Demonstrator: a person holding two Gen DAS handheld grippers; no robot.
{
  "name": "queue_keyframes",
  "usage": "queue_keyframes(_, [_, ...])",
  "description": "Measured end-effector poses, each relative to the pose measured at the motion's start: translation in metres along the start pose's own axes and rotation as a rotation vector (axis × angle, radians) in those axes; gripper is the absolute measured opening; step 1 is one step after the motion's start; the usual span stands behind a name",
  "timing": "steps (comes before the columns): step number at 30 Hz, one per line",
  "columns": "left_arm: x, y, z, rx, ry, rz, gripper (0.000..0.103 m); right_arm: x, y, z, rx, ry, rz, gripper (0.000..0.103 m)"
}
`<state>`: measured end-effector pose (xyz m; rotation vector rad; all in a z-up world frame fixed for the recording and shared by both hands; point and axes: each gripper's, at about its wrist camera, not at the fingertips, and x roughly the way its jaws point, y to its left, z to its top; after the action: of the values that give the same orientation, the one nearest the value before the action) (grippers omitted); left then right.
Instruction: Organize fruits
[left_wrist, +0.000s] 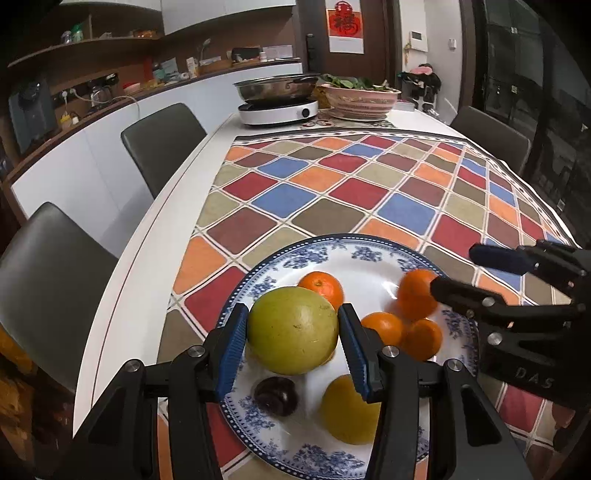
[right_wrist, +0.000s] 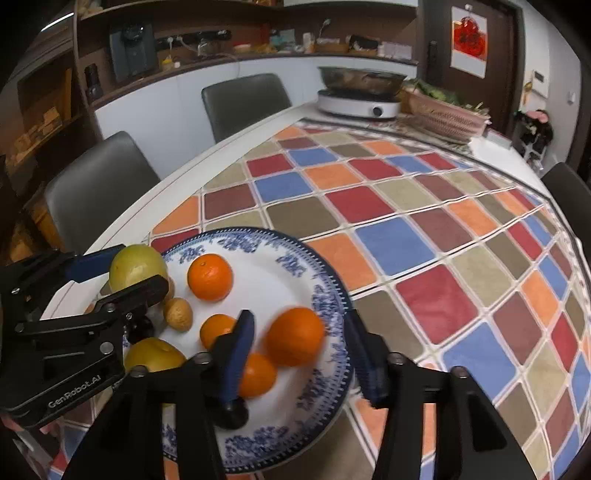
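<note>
Four oranges (right_wrist: 209, 277) on plate (right_wrist: 258, 243); left gripper (left_wrist: 291, 328) around green pomelo (left_wrist: 291, 330), right gripper (right_wrist: 299, 343) agape

fruits (left_wrist: 320, 286) on plate (left_wrist: 373, 266) | plate on tablecloth (left_wrist: 332, 192) | cooker (left_wrist: 277, 109) behind

A white tabletop (left_wrist: 159, 236) carries a checked cloth (left_wrist: 351, 192) of red, blue, orange and olive squares. Grey chairs (left_wrist: 162, 144) stand along its left side, another (left_wrist: 491, 136) at the far right. At the far end sit a white cooker (left_wrist: 277, 110) under a steel pan (left_wrist: 277, 86) and a pink basket (left_wrist: 360, 101) of greens. Behind runs a white counter with wooden shelves (left_wrist: 85, 48), cluttered. A red paper hanging (left_wrist: 345, 22) marks the dark door. Dark glass (left_wrist: 524, 62) fills the right wall.
</note>
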<state>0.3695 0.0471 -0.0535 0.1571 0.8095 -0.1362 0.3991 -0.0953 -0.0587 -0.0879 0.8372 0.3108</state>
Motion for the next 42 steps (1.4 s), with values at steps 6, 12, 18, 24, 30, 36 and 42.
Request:
queue_keyframes(6, [-0.01, -0.016, 0.0, 0.039, -0.03, -0.01, 0.05, -0.025, -0.012, -0.005, 0.037, -0.032, -0.065, 0.055])
queue_keyframes(12, [-0.03, -0.026, 0.004, 0.05, -0.071, 0.002, 0.062, -0.051, -0.019, -0.01, 0.062, -0.053, -0.104, 0.055])
queue_keyframes(18, [-0.061, -0.034, -0.001, 0.005, -0.089, 0.04, 0.064, -0.084, -0.022, -0.017, 0.076, -0.108, -0.107, 0.066])
queue_keyframes(24, [-0.103, -0.041, -0.008, -0.059, -0.154, 0.053, 0.073, -0.123, -0.024, -0.026, 0.1, -0.159, -0.108, 0.067])
queue_keyframes(30, [-0.15, -0.054, -0.022, -0.063, -0.228, 0.09, 0.08, -0.164, -0.025, -0.046, 0.118, -0.202, -0.135, 0.075])
queue_keyframes(36, [-0.184, -0.07, -0.046, -0.05, -0.266, 0.107, 0.086, -0.206, -0.026, -0.071, 0.136, -0.24, -0.163, 0.075])
queue_keyframes(42, [-0.209, -0.08, -0.07, -0.053, -0.27, 0.097, 0.095, -0.245, -0.019, -0.1, 0.138, -0.275, -0.219, 0.081])
